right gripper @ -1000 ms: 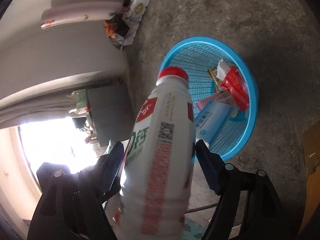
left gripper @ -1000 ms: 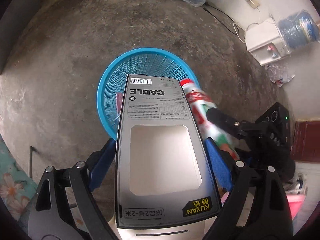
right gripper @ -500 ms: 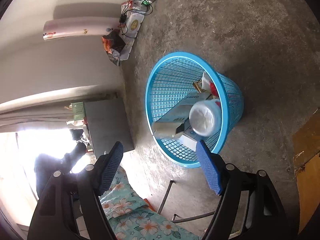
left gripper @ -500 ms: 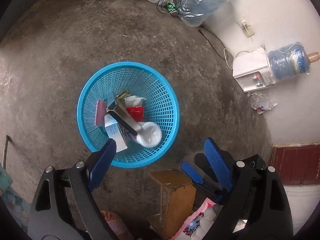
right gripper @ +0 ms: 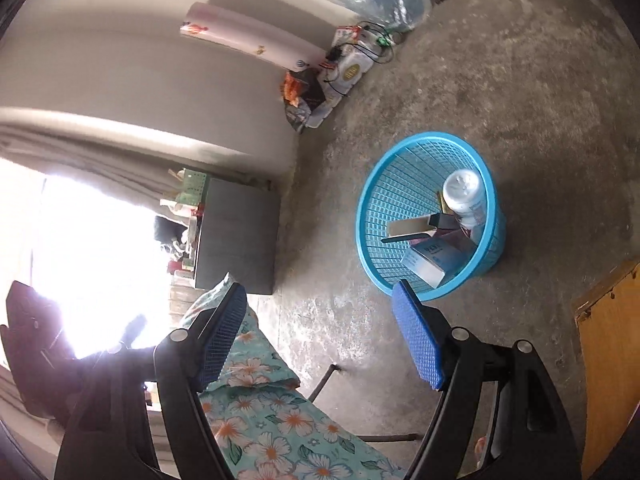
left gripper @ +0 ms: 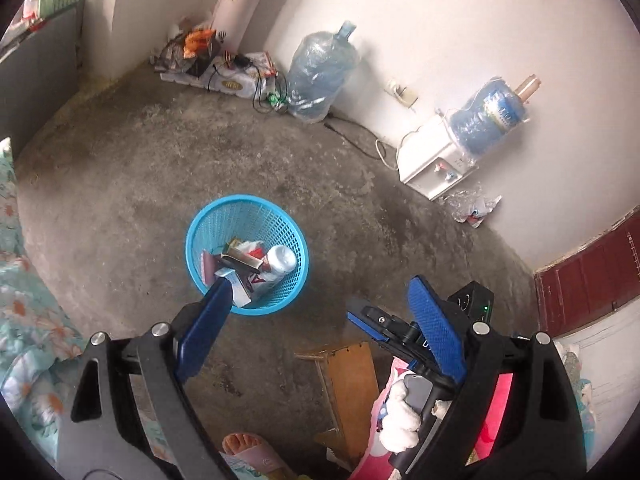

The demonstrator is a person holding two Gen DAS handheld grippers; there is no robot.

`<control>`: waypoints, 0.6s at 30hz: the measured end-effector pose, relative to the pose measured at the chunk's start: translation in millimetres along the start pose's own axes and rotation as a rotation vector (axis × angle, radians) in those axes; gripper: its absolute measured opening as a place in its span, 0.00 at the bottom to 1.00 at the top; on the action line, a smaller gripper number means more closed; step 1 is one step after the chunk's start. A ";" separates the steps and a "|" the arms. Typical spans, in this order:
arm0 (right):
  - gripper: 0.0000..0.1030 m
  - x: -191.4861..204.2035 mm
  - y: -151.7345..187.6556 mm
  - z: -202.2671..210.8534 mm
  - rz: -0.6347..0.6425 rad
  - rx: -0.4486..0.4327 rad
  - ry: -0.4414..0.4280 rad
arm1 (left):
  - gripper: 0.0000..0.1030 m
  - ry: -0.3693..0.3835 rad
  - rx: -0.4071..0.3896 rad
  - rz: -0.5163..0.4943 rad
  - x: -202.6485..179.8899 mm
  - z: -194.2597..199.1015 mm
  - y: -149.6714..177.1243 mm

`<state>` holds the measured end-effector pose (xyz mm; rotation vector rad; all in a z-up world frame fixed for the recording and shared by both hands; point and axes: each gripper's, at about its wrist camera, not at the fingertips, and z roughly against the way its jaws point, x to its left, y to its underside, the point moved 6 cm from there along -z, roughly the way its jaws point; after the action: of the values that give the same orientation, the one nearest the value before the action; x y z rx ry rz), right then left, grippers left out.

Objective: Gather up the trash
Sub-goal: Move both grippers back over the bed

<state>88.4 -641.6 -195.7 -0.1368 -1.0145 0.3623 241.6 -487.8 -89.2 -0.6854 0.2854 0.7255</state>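
Concrete floor (left gripper: 132, 168): blue mesh basket (left gripper: 256, 204) mid-floor, holding white bottle (left gripper: 281, 258), cable box (left gripper: 240, 258), carton (right gripper: 426, 262). Left claw (left gripper: 320, 304) spread, empty. Right claw (right gripper: 320, 308) spread, empty.

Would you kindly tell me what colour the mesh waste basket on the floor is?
Bright blue; the waste basket shows best in the right wrist view.

Bottle (left gripper: 281, 258) and boxes (left gripper: 240, 276) inside basket (left gripper: 208, 216) on floor (left gripper: 140, 168)

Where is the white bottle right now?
The white bottle is in the blue basket on the floor, bottom up, leaning on the basket's far wall beside the boxes.
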 end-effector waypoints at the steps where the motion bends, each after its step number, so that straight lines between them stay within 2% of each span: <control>1: 0.71 13.5 5.3 6.6 0.051 -0.010 0.009 | 0.83 -0.002 -0.037 -0.012 -1.7 22.1 5.7; 5: 0.71 77.2 29.6 36.5 0.272 -0.060 0.033 | 0.87 -0.022 -0.162 -0.026 0.6 105.0 33.1; 8: 0.79 121.2 51.6 57.3 0.415 -0.094 0.033 | 0.87 -0.065 -0.251 -0.001 12.6 160.6 57.9; 12: 0.85 176.8 86.2 75.6 0.598 -0.123 0.025 | 0.87 -0.125 -0.384 0.065 36.8 235.1 99.2; 18: 0.92 242.0 152.1 82.9 0.824 -0.099 -0.042 | 0.87 -0.213 -0.486 0.155 73.9 319.2 167.3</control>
<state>97.5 -417.7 0.2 -0.6462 -0.9822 1.0650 182.4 -147.0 36.0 -1.0436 -0.0398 1.0233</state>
